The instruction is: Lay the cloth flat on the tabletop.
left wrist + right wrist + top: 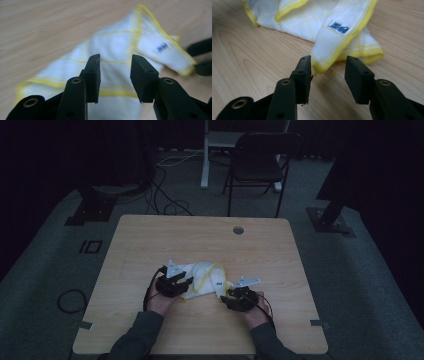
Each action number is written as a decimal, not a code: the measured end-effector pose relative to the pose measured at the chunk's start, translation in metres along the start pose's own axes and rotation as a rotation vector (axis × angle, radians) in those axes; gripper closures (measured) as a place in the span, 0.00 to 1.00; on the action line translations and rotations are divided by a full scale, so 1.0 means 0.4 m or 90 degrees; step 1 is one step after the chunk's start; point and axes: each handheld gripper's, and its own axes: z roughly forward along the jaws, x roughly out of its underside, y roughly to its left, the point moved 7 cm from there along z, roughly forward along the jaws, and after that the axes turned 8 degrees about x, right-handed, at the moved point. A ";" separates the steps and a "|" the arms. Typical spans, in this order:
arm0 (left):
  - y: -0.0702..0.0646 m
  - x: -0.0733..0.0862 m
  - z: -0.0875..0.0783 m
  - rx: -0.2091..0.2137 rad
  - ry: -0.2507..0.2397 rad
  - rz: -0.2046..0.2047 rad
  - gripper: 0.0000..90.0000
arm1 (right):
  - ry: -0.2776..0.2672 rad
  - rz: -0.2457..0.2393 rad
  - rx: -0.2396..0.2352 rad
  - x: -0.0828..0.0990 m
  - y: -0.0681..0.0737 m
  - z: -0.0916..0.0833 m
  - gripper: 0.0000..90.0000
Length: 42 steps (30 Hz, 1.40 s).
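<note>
A crumpled white cloth with yellow hems and thin yellow grid lines point(204, 279) is seen lying on the light wooden table point(150, 245), a little nearer the person's edge than the middle, and every other place is given here relative to that cloth. The left gripper point(172, 284) is held at the cloth's left end, just over its edge, by the person's left hand point(161, 302). In the left gripper view its two black jaws are spread apart with the cloth point(110, 62) lying beyond and below the gap; nothing is pinched between them, and whether the tips touch the fabric cannot be told. The right gripper point(239, 297) is held at the cloth's right end by the right hand point(256, 314). In the right gripper view its jaws are likewise spread, and a yellow-hemmed corner of the cloth point(322, 65) points into the gap, just beside the left-hand jaw, without being clamped. A small white label with blue printing point(339, 27) is seen on the folded flap behind that corner. A round grey grommet point(238, 230) is set in the table well beyond the cloth, and a dark folding chair point(260, 162) stands on the floor farther beyond it.
</note>
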 end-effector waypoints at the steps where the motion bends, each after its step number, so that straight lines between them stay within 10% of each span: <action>1: -0.014 0.006 0.009 0.005 0.006 0.007 0.65 | 0.002 -0.003 -0.004 0.000 0.006 0.001 0.65; 10: -0.044 0.063 0.073 -0.027 0.072 0.037 0.62 | 0.006 -0.026 0.001 0.001 0.011 0.011 0.85; 14: -0.025 0.060 0.067 -0.051 0.085 0.030 0.91 | -0.004 -0.036 0.009 -0.004 0.007 0.003 0.98; 26: 0.110 -0.026 -0.006 -0.118 0.027 -0.017 0.95 | -0.053 -0.046 0.058 -0.085 -0.061 -0.027 0.99; 42: 0.251 -0.040 0.023 -0.173 0.023 -0.068 0.85 | -0.057 -0.037 0.119 -0.160 -0.157 0.013 0.99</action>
